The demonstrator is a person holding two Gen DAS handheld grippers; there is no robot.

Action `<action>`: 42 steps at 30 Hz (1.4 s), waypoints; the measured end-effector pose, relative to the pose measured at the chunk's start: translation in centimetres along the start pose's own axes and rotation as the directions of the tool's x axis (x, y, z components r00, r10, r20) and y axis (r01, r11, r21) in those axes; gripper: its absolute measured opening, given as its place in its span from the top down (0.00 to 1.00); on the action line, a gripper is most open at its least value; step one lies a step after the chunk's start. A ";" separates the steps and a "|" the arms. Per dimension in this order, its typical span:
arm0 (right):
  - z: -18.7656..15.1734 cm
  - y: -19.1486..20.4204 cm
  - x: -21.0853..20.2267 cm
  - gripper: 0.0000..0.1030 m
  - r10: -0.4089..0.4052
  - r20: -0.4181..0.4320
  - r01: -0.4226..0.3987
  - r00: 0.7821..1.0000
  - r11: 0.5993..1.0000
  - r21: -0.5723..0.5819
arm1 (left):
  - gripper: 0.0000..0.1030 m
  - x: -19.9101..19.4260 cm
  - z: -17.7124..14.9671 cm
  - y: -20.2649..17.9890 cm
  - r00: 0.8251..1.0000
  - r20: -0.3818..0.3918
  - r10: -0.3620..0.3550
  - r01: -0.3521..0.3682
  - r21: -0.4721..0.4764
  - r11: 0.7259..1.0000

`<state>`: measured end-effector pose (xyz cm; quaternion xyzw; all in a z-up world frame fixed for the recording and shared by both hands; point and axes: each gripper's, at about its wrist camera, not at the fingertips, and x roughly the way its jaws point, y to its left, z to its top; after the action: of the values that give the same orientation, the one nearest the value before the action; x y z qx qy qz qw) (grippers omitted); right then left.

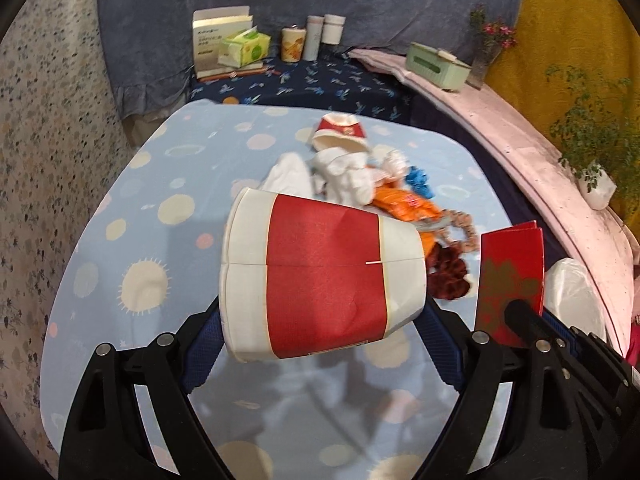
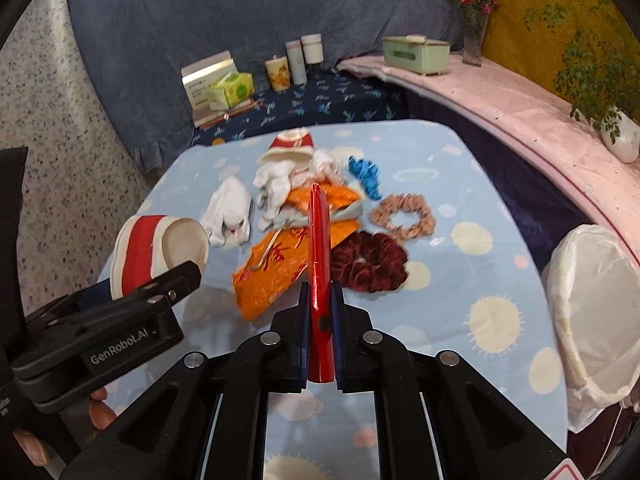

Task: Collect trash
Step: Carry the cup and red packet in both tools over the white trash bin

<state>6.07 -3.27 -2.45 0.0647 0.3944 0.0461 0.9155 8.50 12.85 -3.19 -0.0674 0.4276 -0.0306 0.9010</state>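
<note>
Your left gripper [image 1: 320, 320] grips a red-and-white paper cup [image 1: 320, 276]; your right gripper [image 2: 320, 320] pinches a red packet [image 2: 320, 264]. Scrunchies [image 2: 368, 264] and wrappers [image 2: 280, 264] lie ahead; only the right view shows the lined bin [image 2: 596, 300] clearly.

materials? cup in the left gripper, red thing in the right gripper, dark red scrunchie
Cup: looks like coated paper, slight sheen; a side seam and dents show.
Red thing: thin folded card or paper, glossy red; in the left view it is flat with a gold print. Possibly an envelope.
Dark red scrunchie: gathered fabric, velvet-like plush pile with soft highlights.
</note>
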 end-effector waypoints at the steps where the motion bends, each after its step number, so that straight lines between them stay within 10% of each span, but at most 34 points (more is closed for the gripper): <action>1: 0.3 -0.4 -0.6 0.91 -0.002 0.013 0.002 1.000 1.000 0.007 | 0.19 -0.3 0.0 -0.6 1.000 0.007 -0.007 0.007 0.008 1.000; 17: 2.3 -12.7 -8.5 0.92 -0.175 0.165 0.146 0.971 0.974 0.175 | 0.19 -4.1 1.1 -15.4 0.982 0.078 -0.173 0.150 0.244 0.958; 42: -2.1 -29.0 -10.4 0.91 -0.357 0.094 0.279 0.929 0.846 0.454 | 0.19 -1.9 -2.3 -32.4 0.944 -0.024 -0.328 0.302 0.458 0.836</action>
<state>-1.57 -33.09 -0.93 0.2038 0.3178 -0.2016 0.9038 5.64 -19.21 1.61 0.0755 0.3664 -0.2758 0.8854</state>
